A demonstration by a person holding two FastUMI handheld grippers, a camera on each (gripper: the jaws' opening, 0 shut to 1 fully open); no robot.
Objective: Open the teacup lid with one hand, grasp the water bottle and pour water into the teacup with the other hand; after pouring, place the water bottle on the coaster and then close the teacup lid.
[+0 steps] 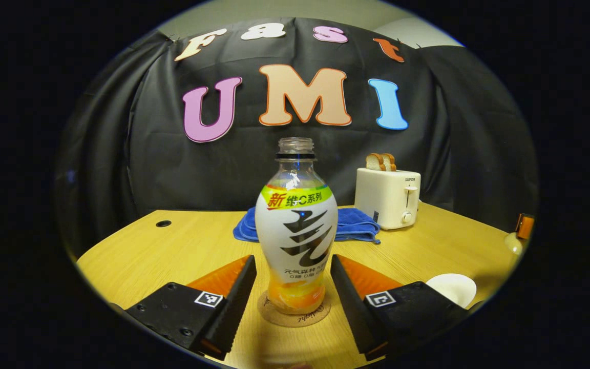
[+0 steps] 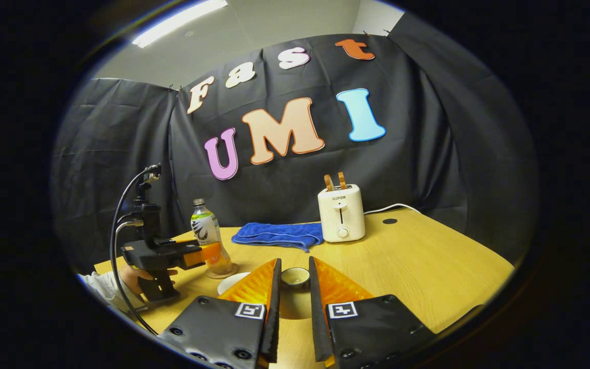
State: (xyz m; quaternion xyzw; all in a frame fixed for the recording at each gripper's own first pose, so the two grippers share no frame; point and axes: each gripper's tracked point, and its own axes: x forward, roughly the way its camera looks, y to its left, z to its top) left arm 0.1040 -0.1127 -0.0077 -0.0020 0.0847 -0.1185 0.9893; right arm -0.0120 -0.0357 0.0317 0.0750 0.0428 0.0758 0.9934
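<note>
An uncapped water bottle (image 1: 296, 230) with orange drink at its bottom stands upright on a round cork coaster (image 1: 295, 315). My left gripper (image 1: 292, 259) is open, its fingers flanking the bottle's lower body with a small gap on each side. In the right gripper view the bottle (image 2: 207, 233) stands at the left with the left gripper (image 2: 192, 256) beside it. My right gripper (image 2: 294, 261) is shut on the cream teacup lid (image 2: 295, 279). The white teacup (image 2: 233, 282) sits lidless just left of it, also seen in the left gripper view as a white teacup (image 1: 451, 288).
A cream toaster (image 1: 387, 197) with bread slices and a folded blue cloth (image 1: 356, 225) lie at the back of the wooden table (image 1: 162, 256). A person's hand (image 2: 133, 277) holds the left gripper. A cable hole (image 2: 390, 221) is at the far right.
</note>
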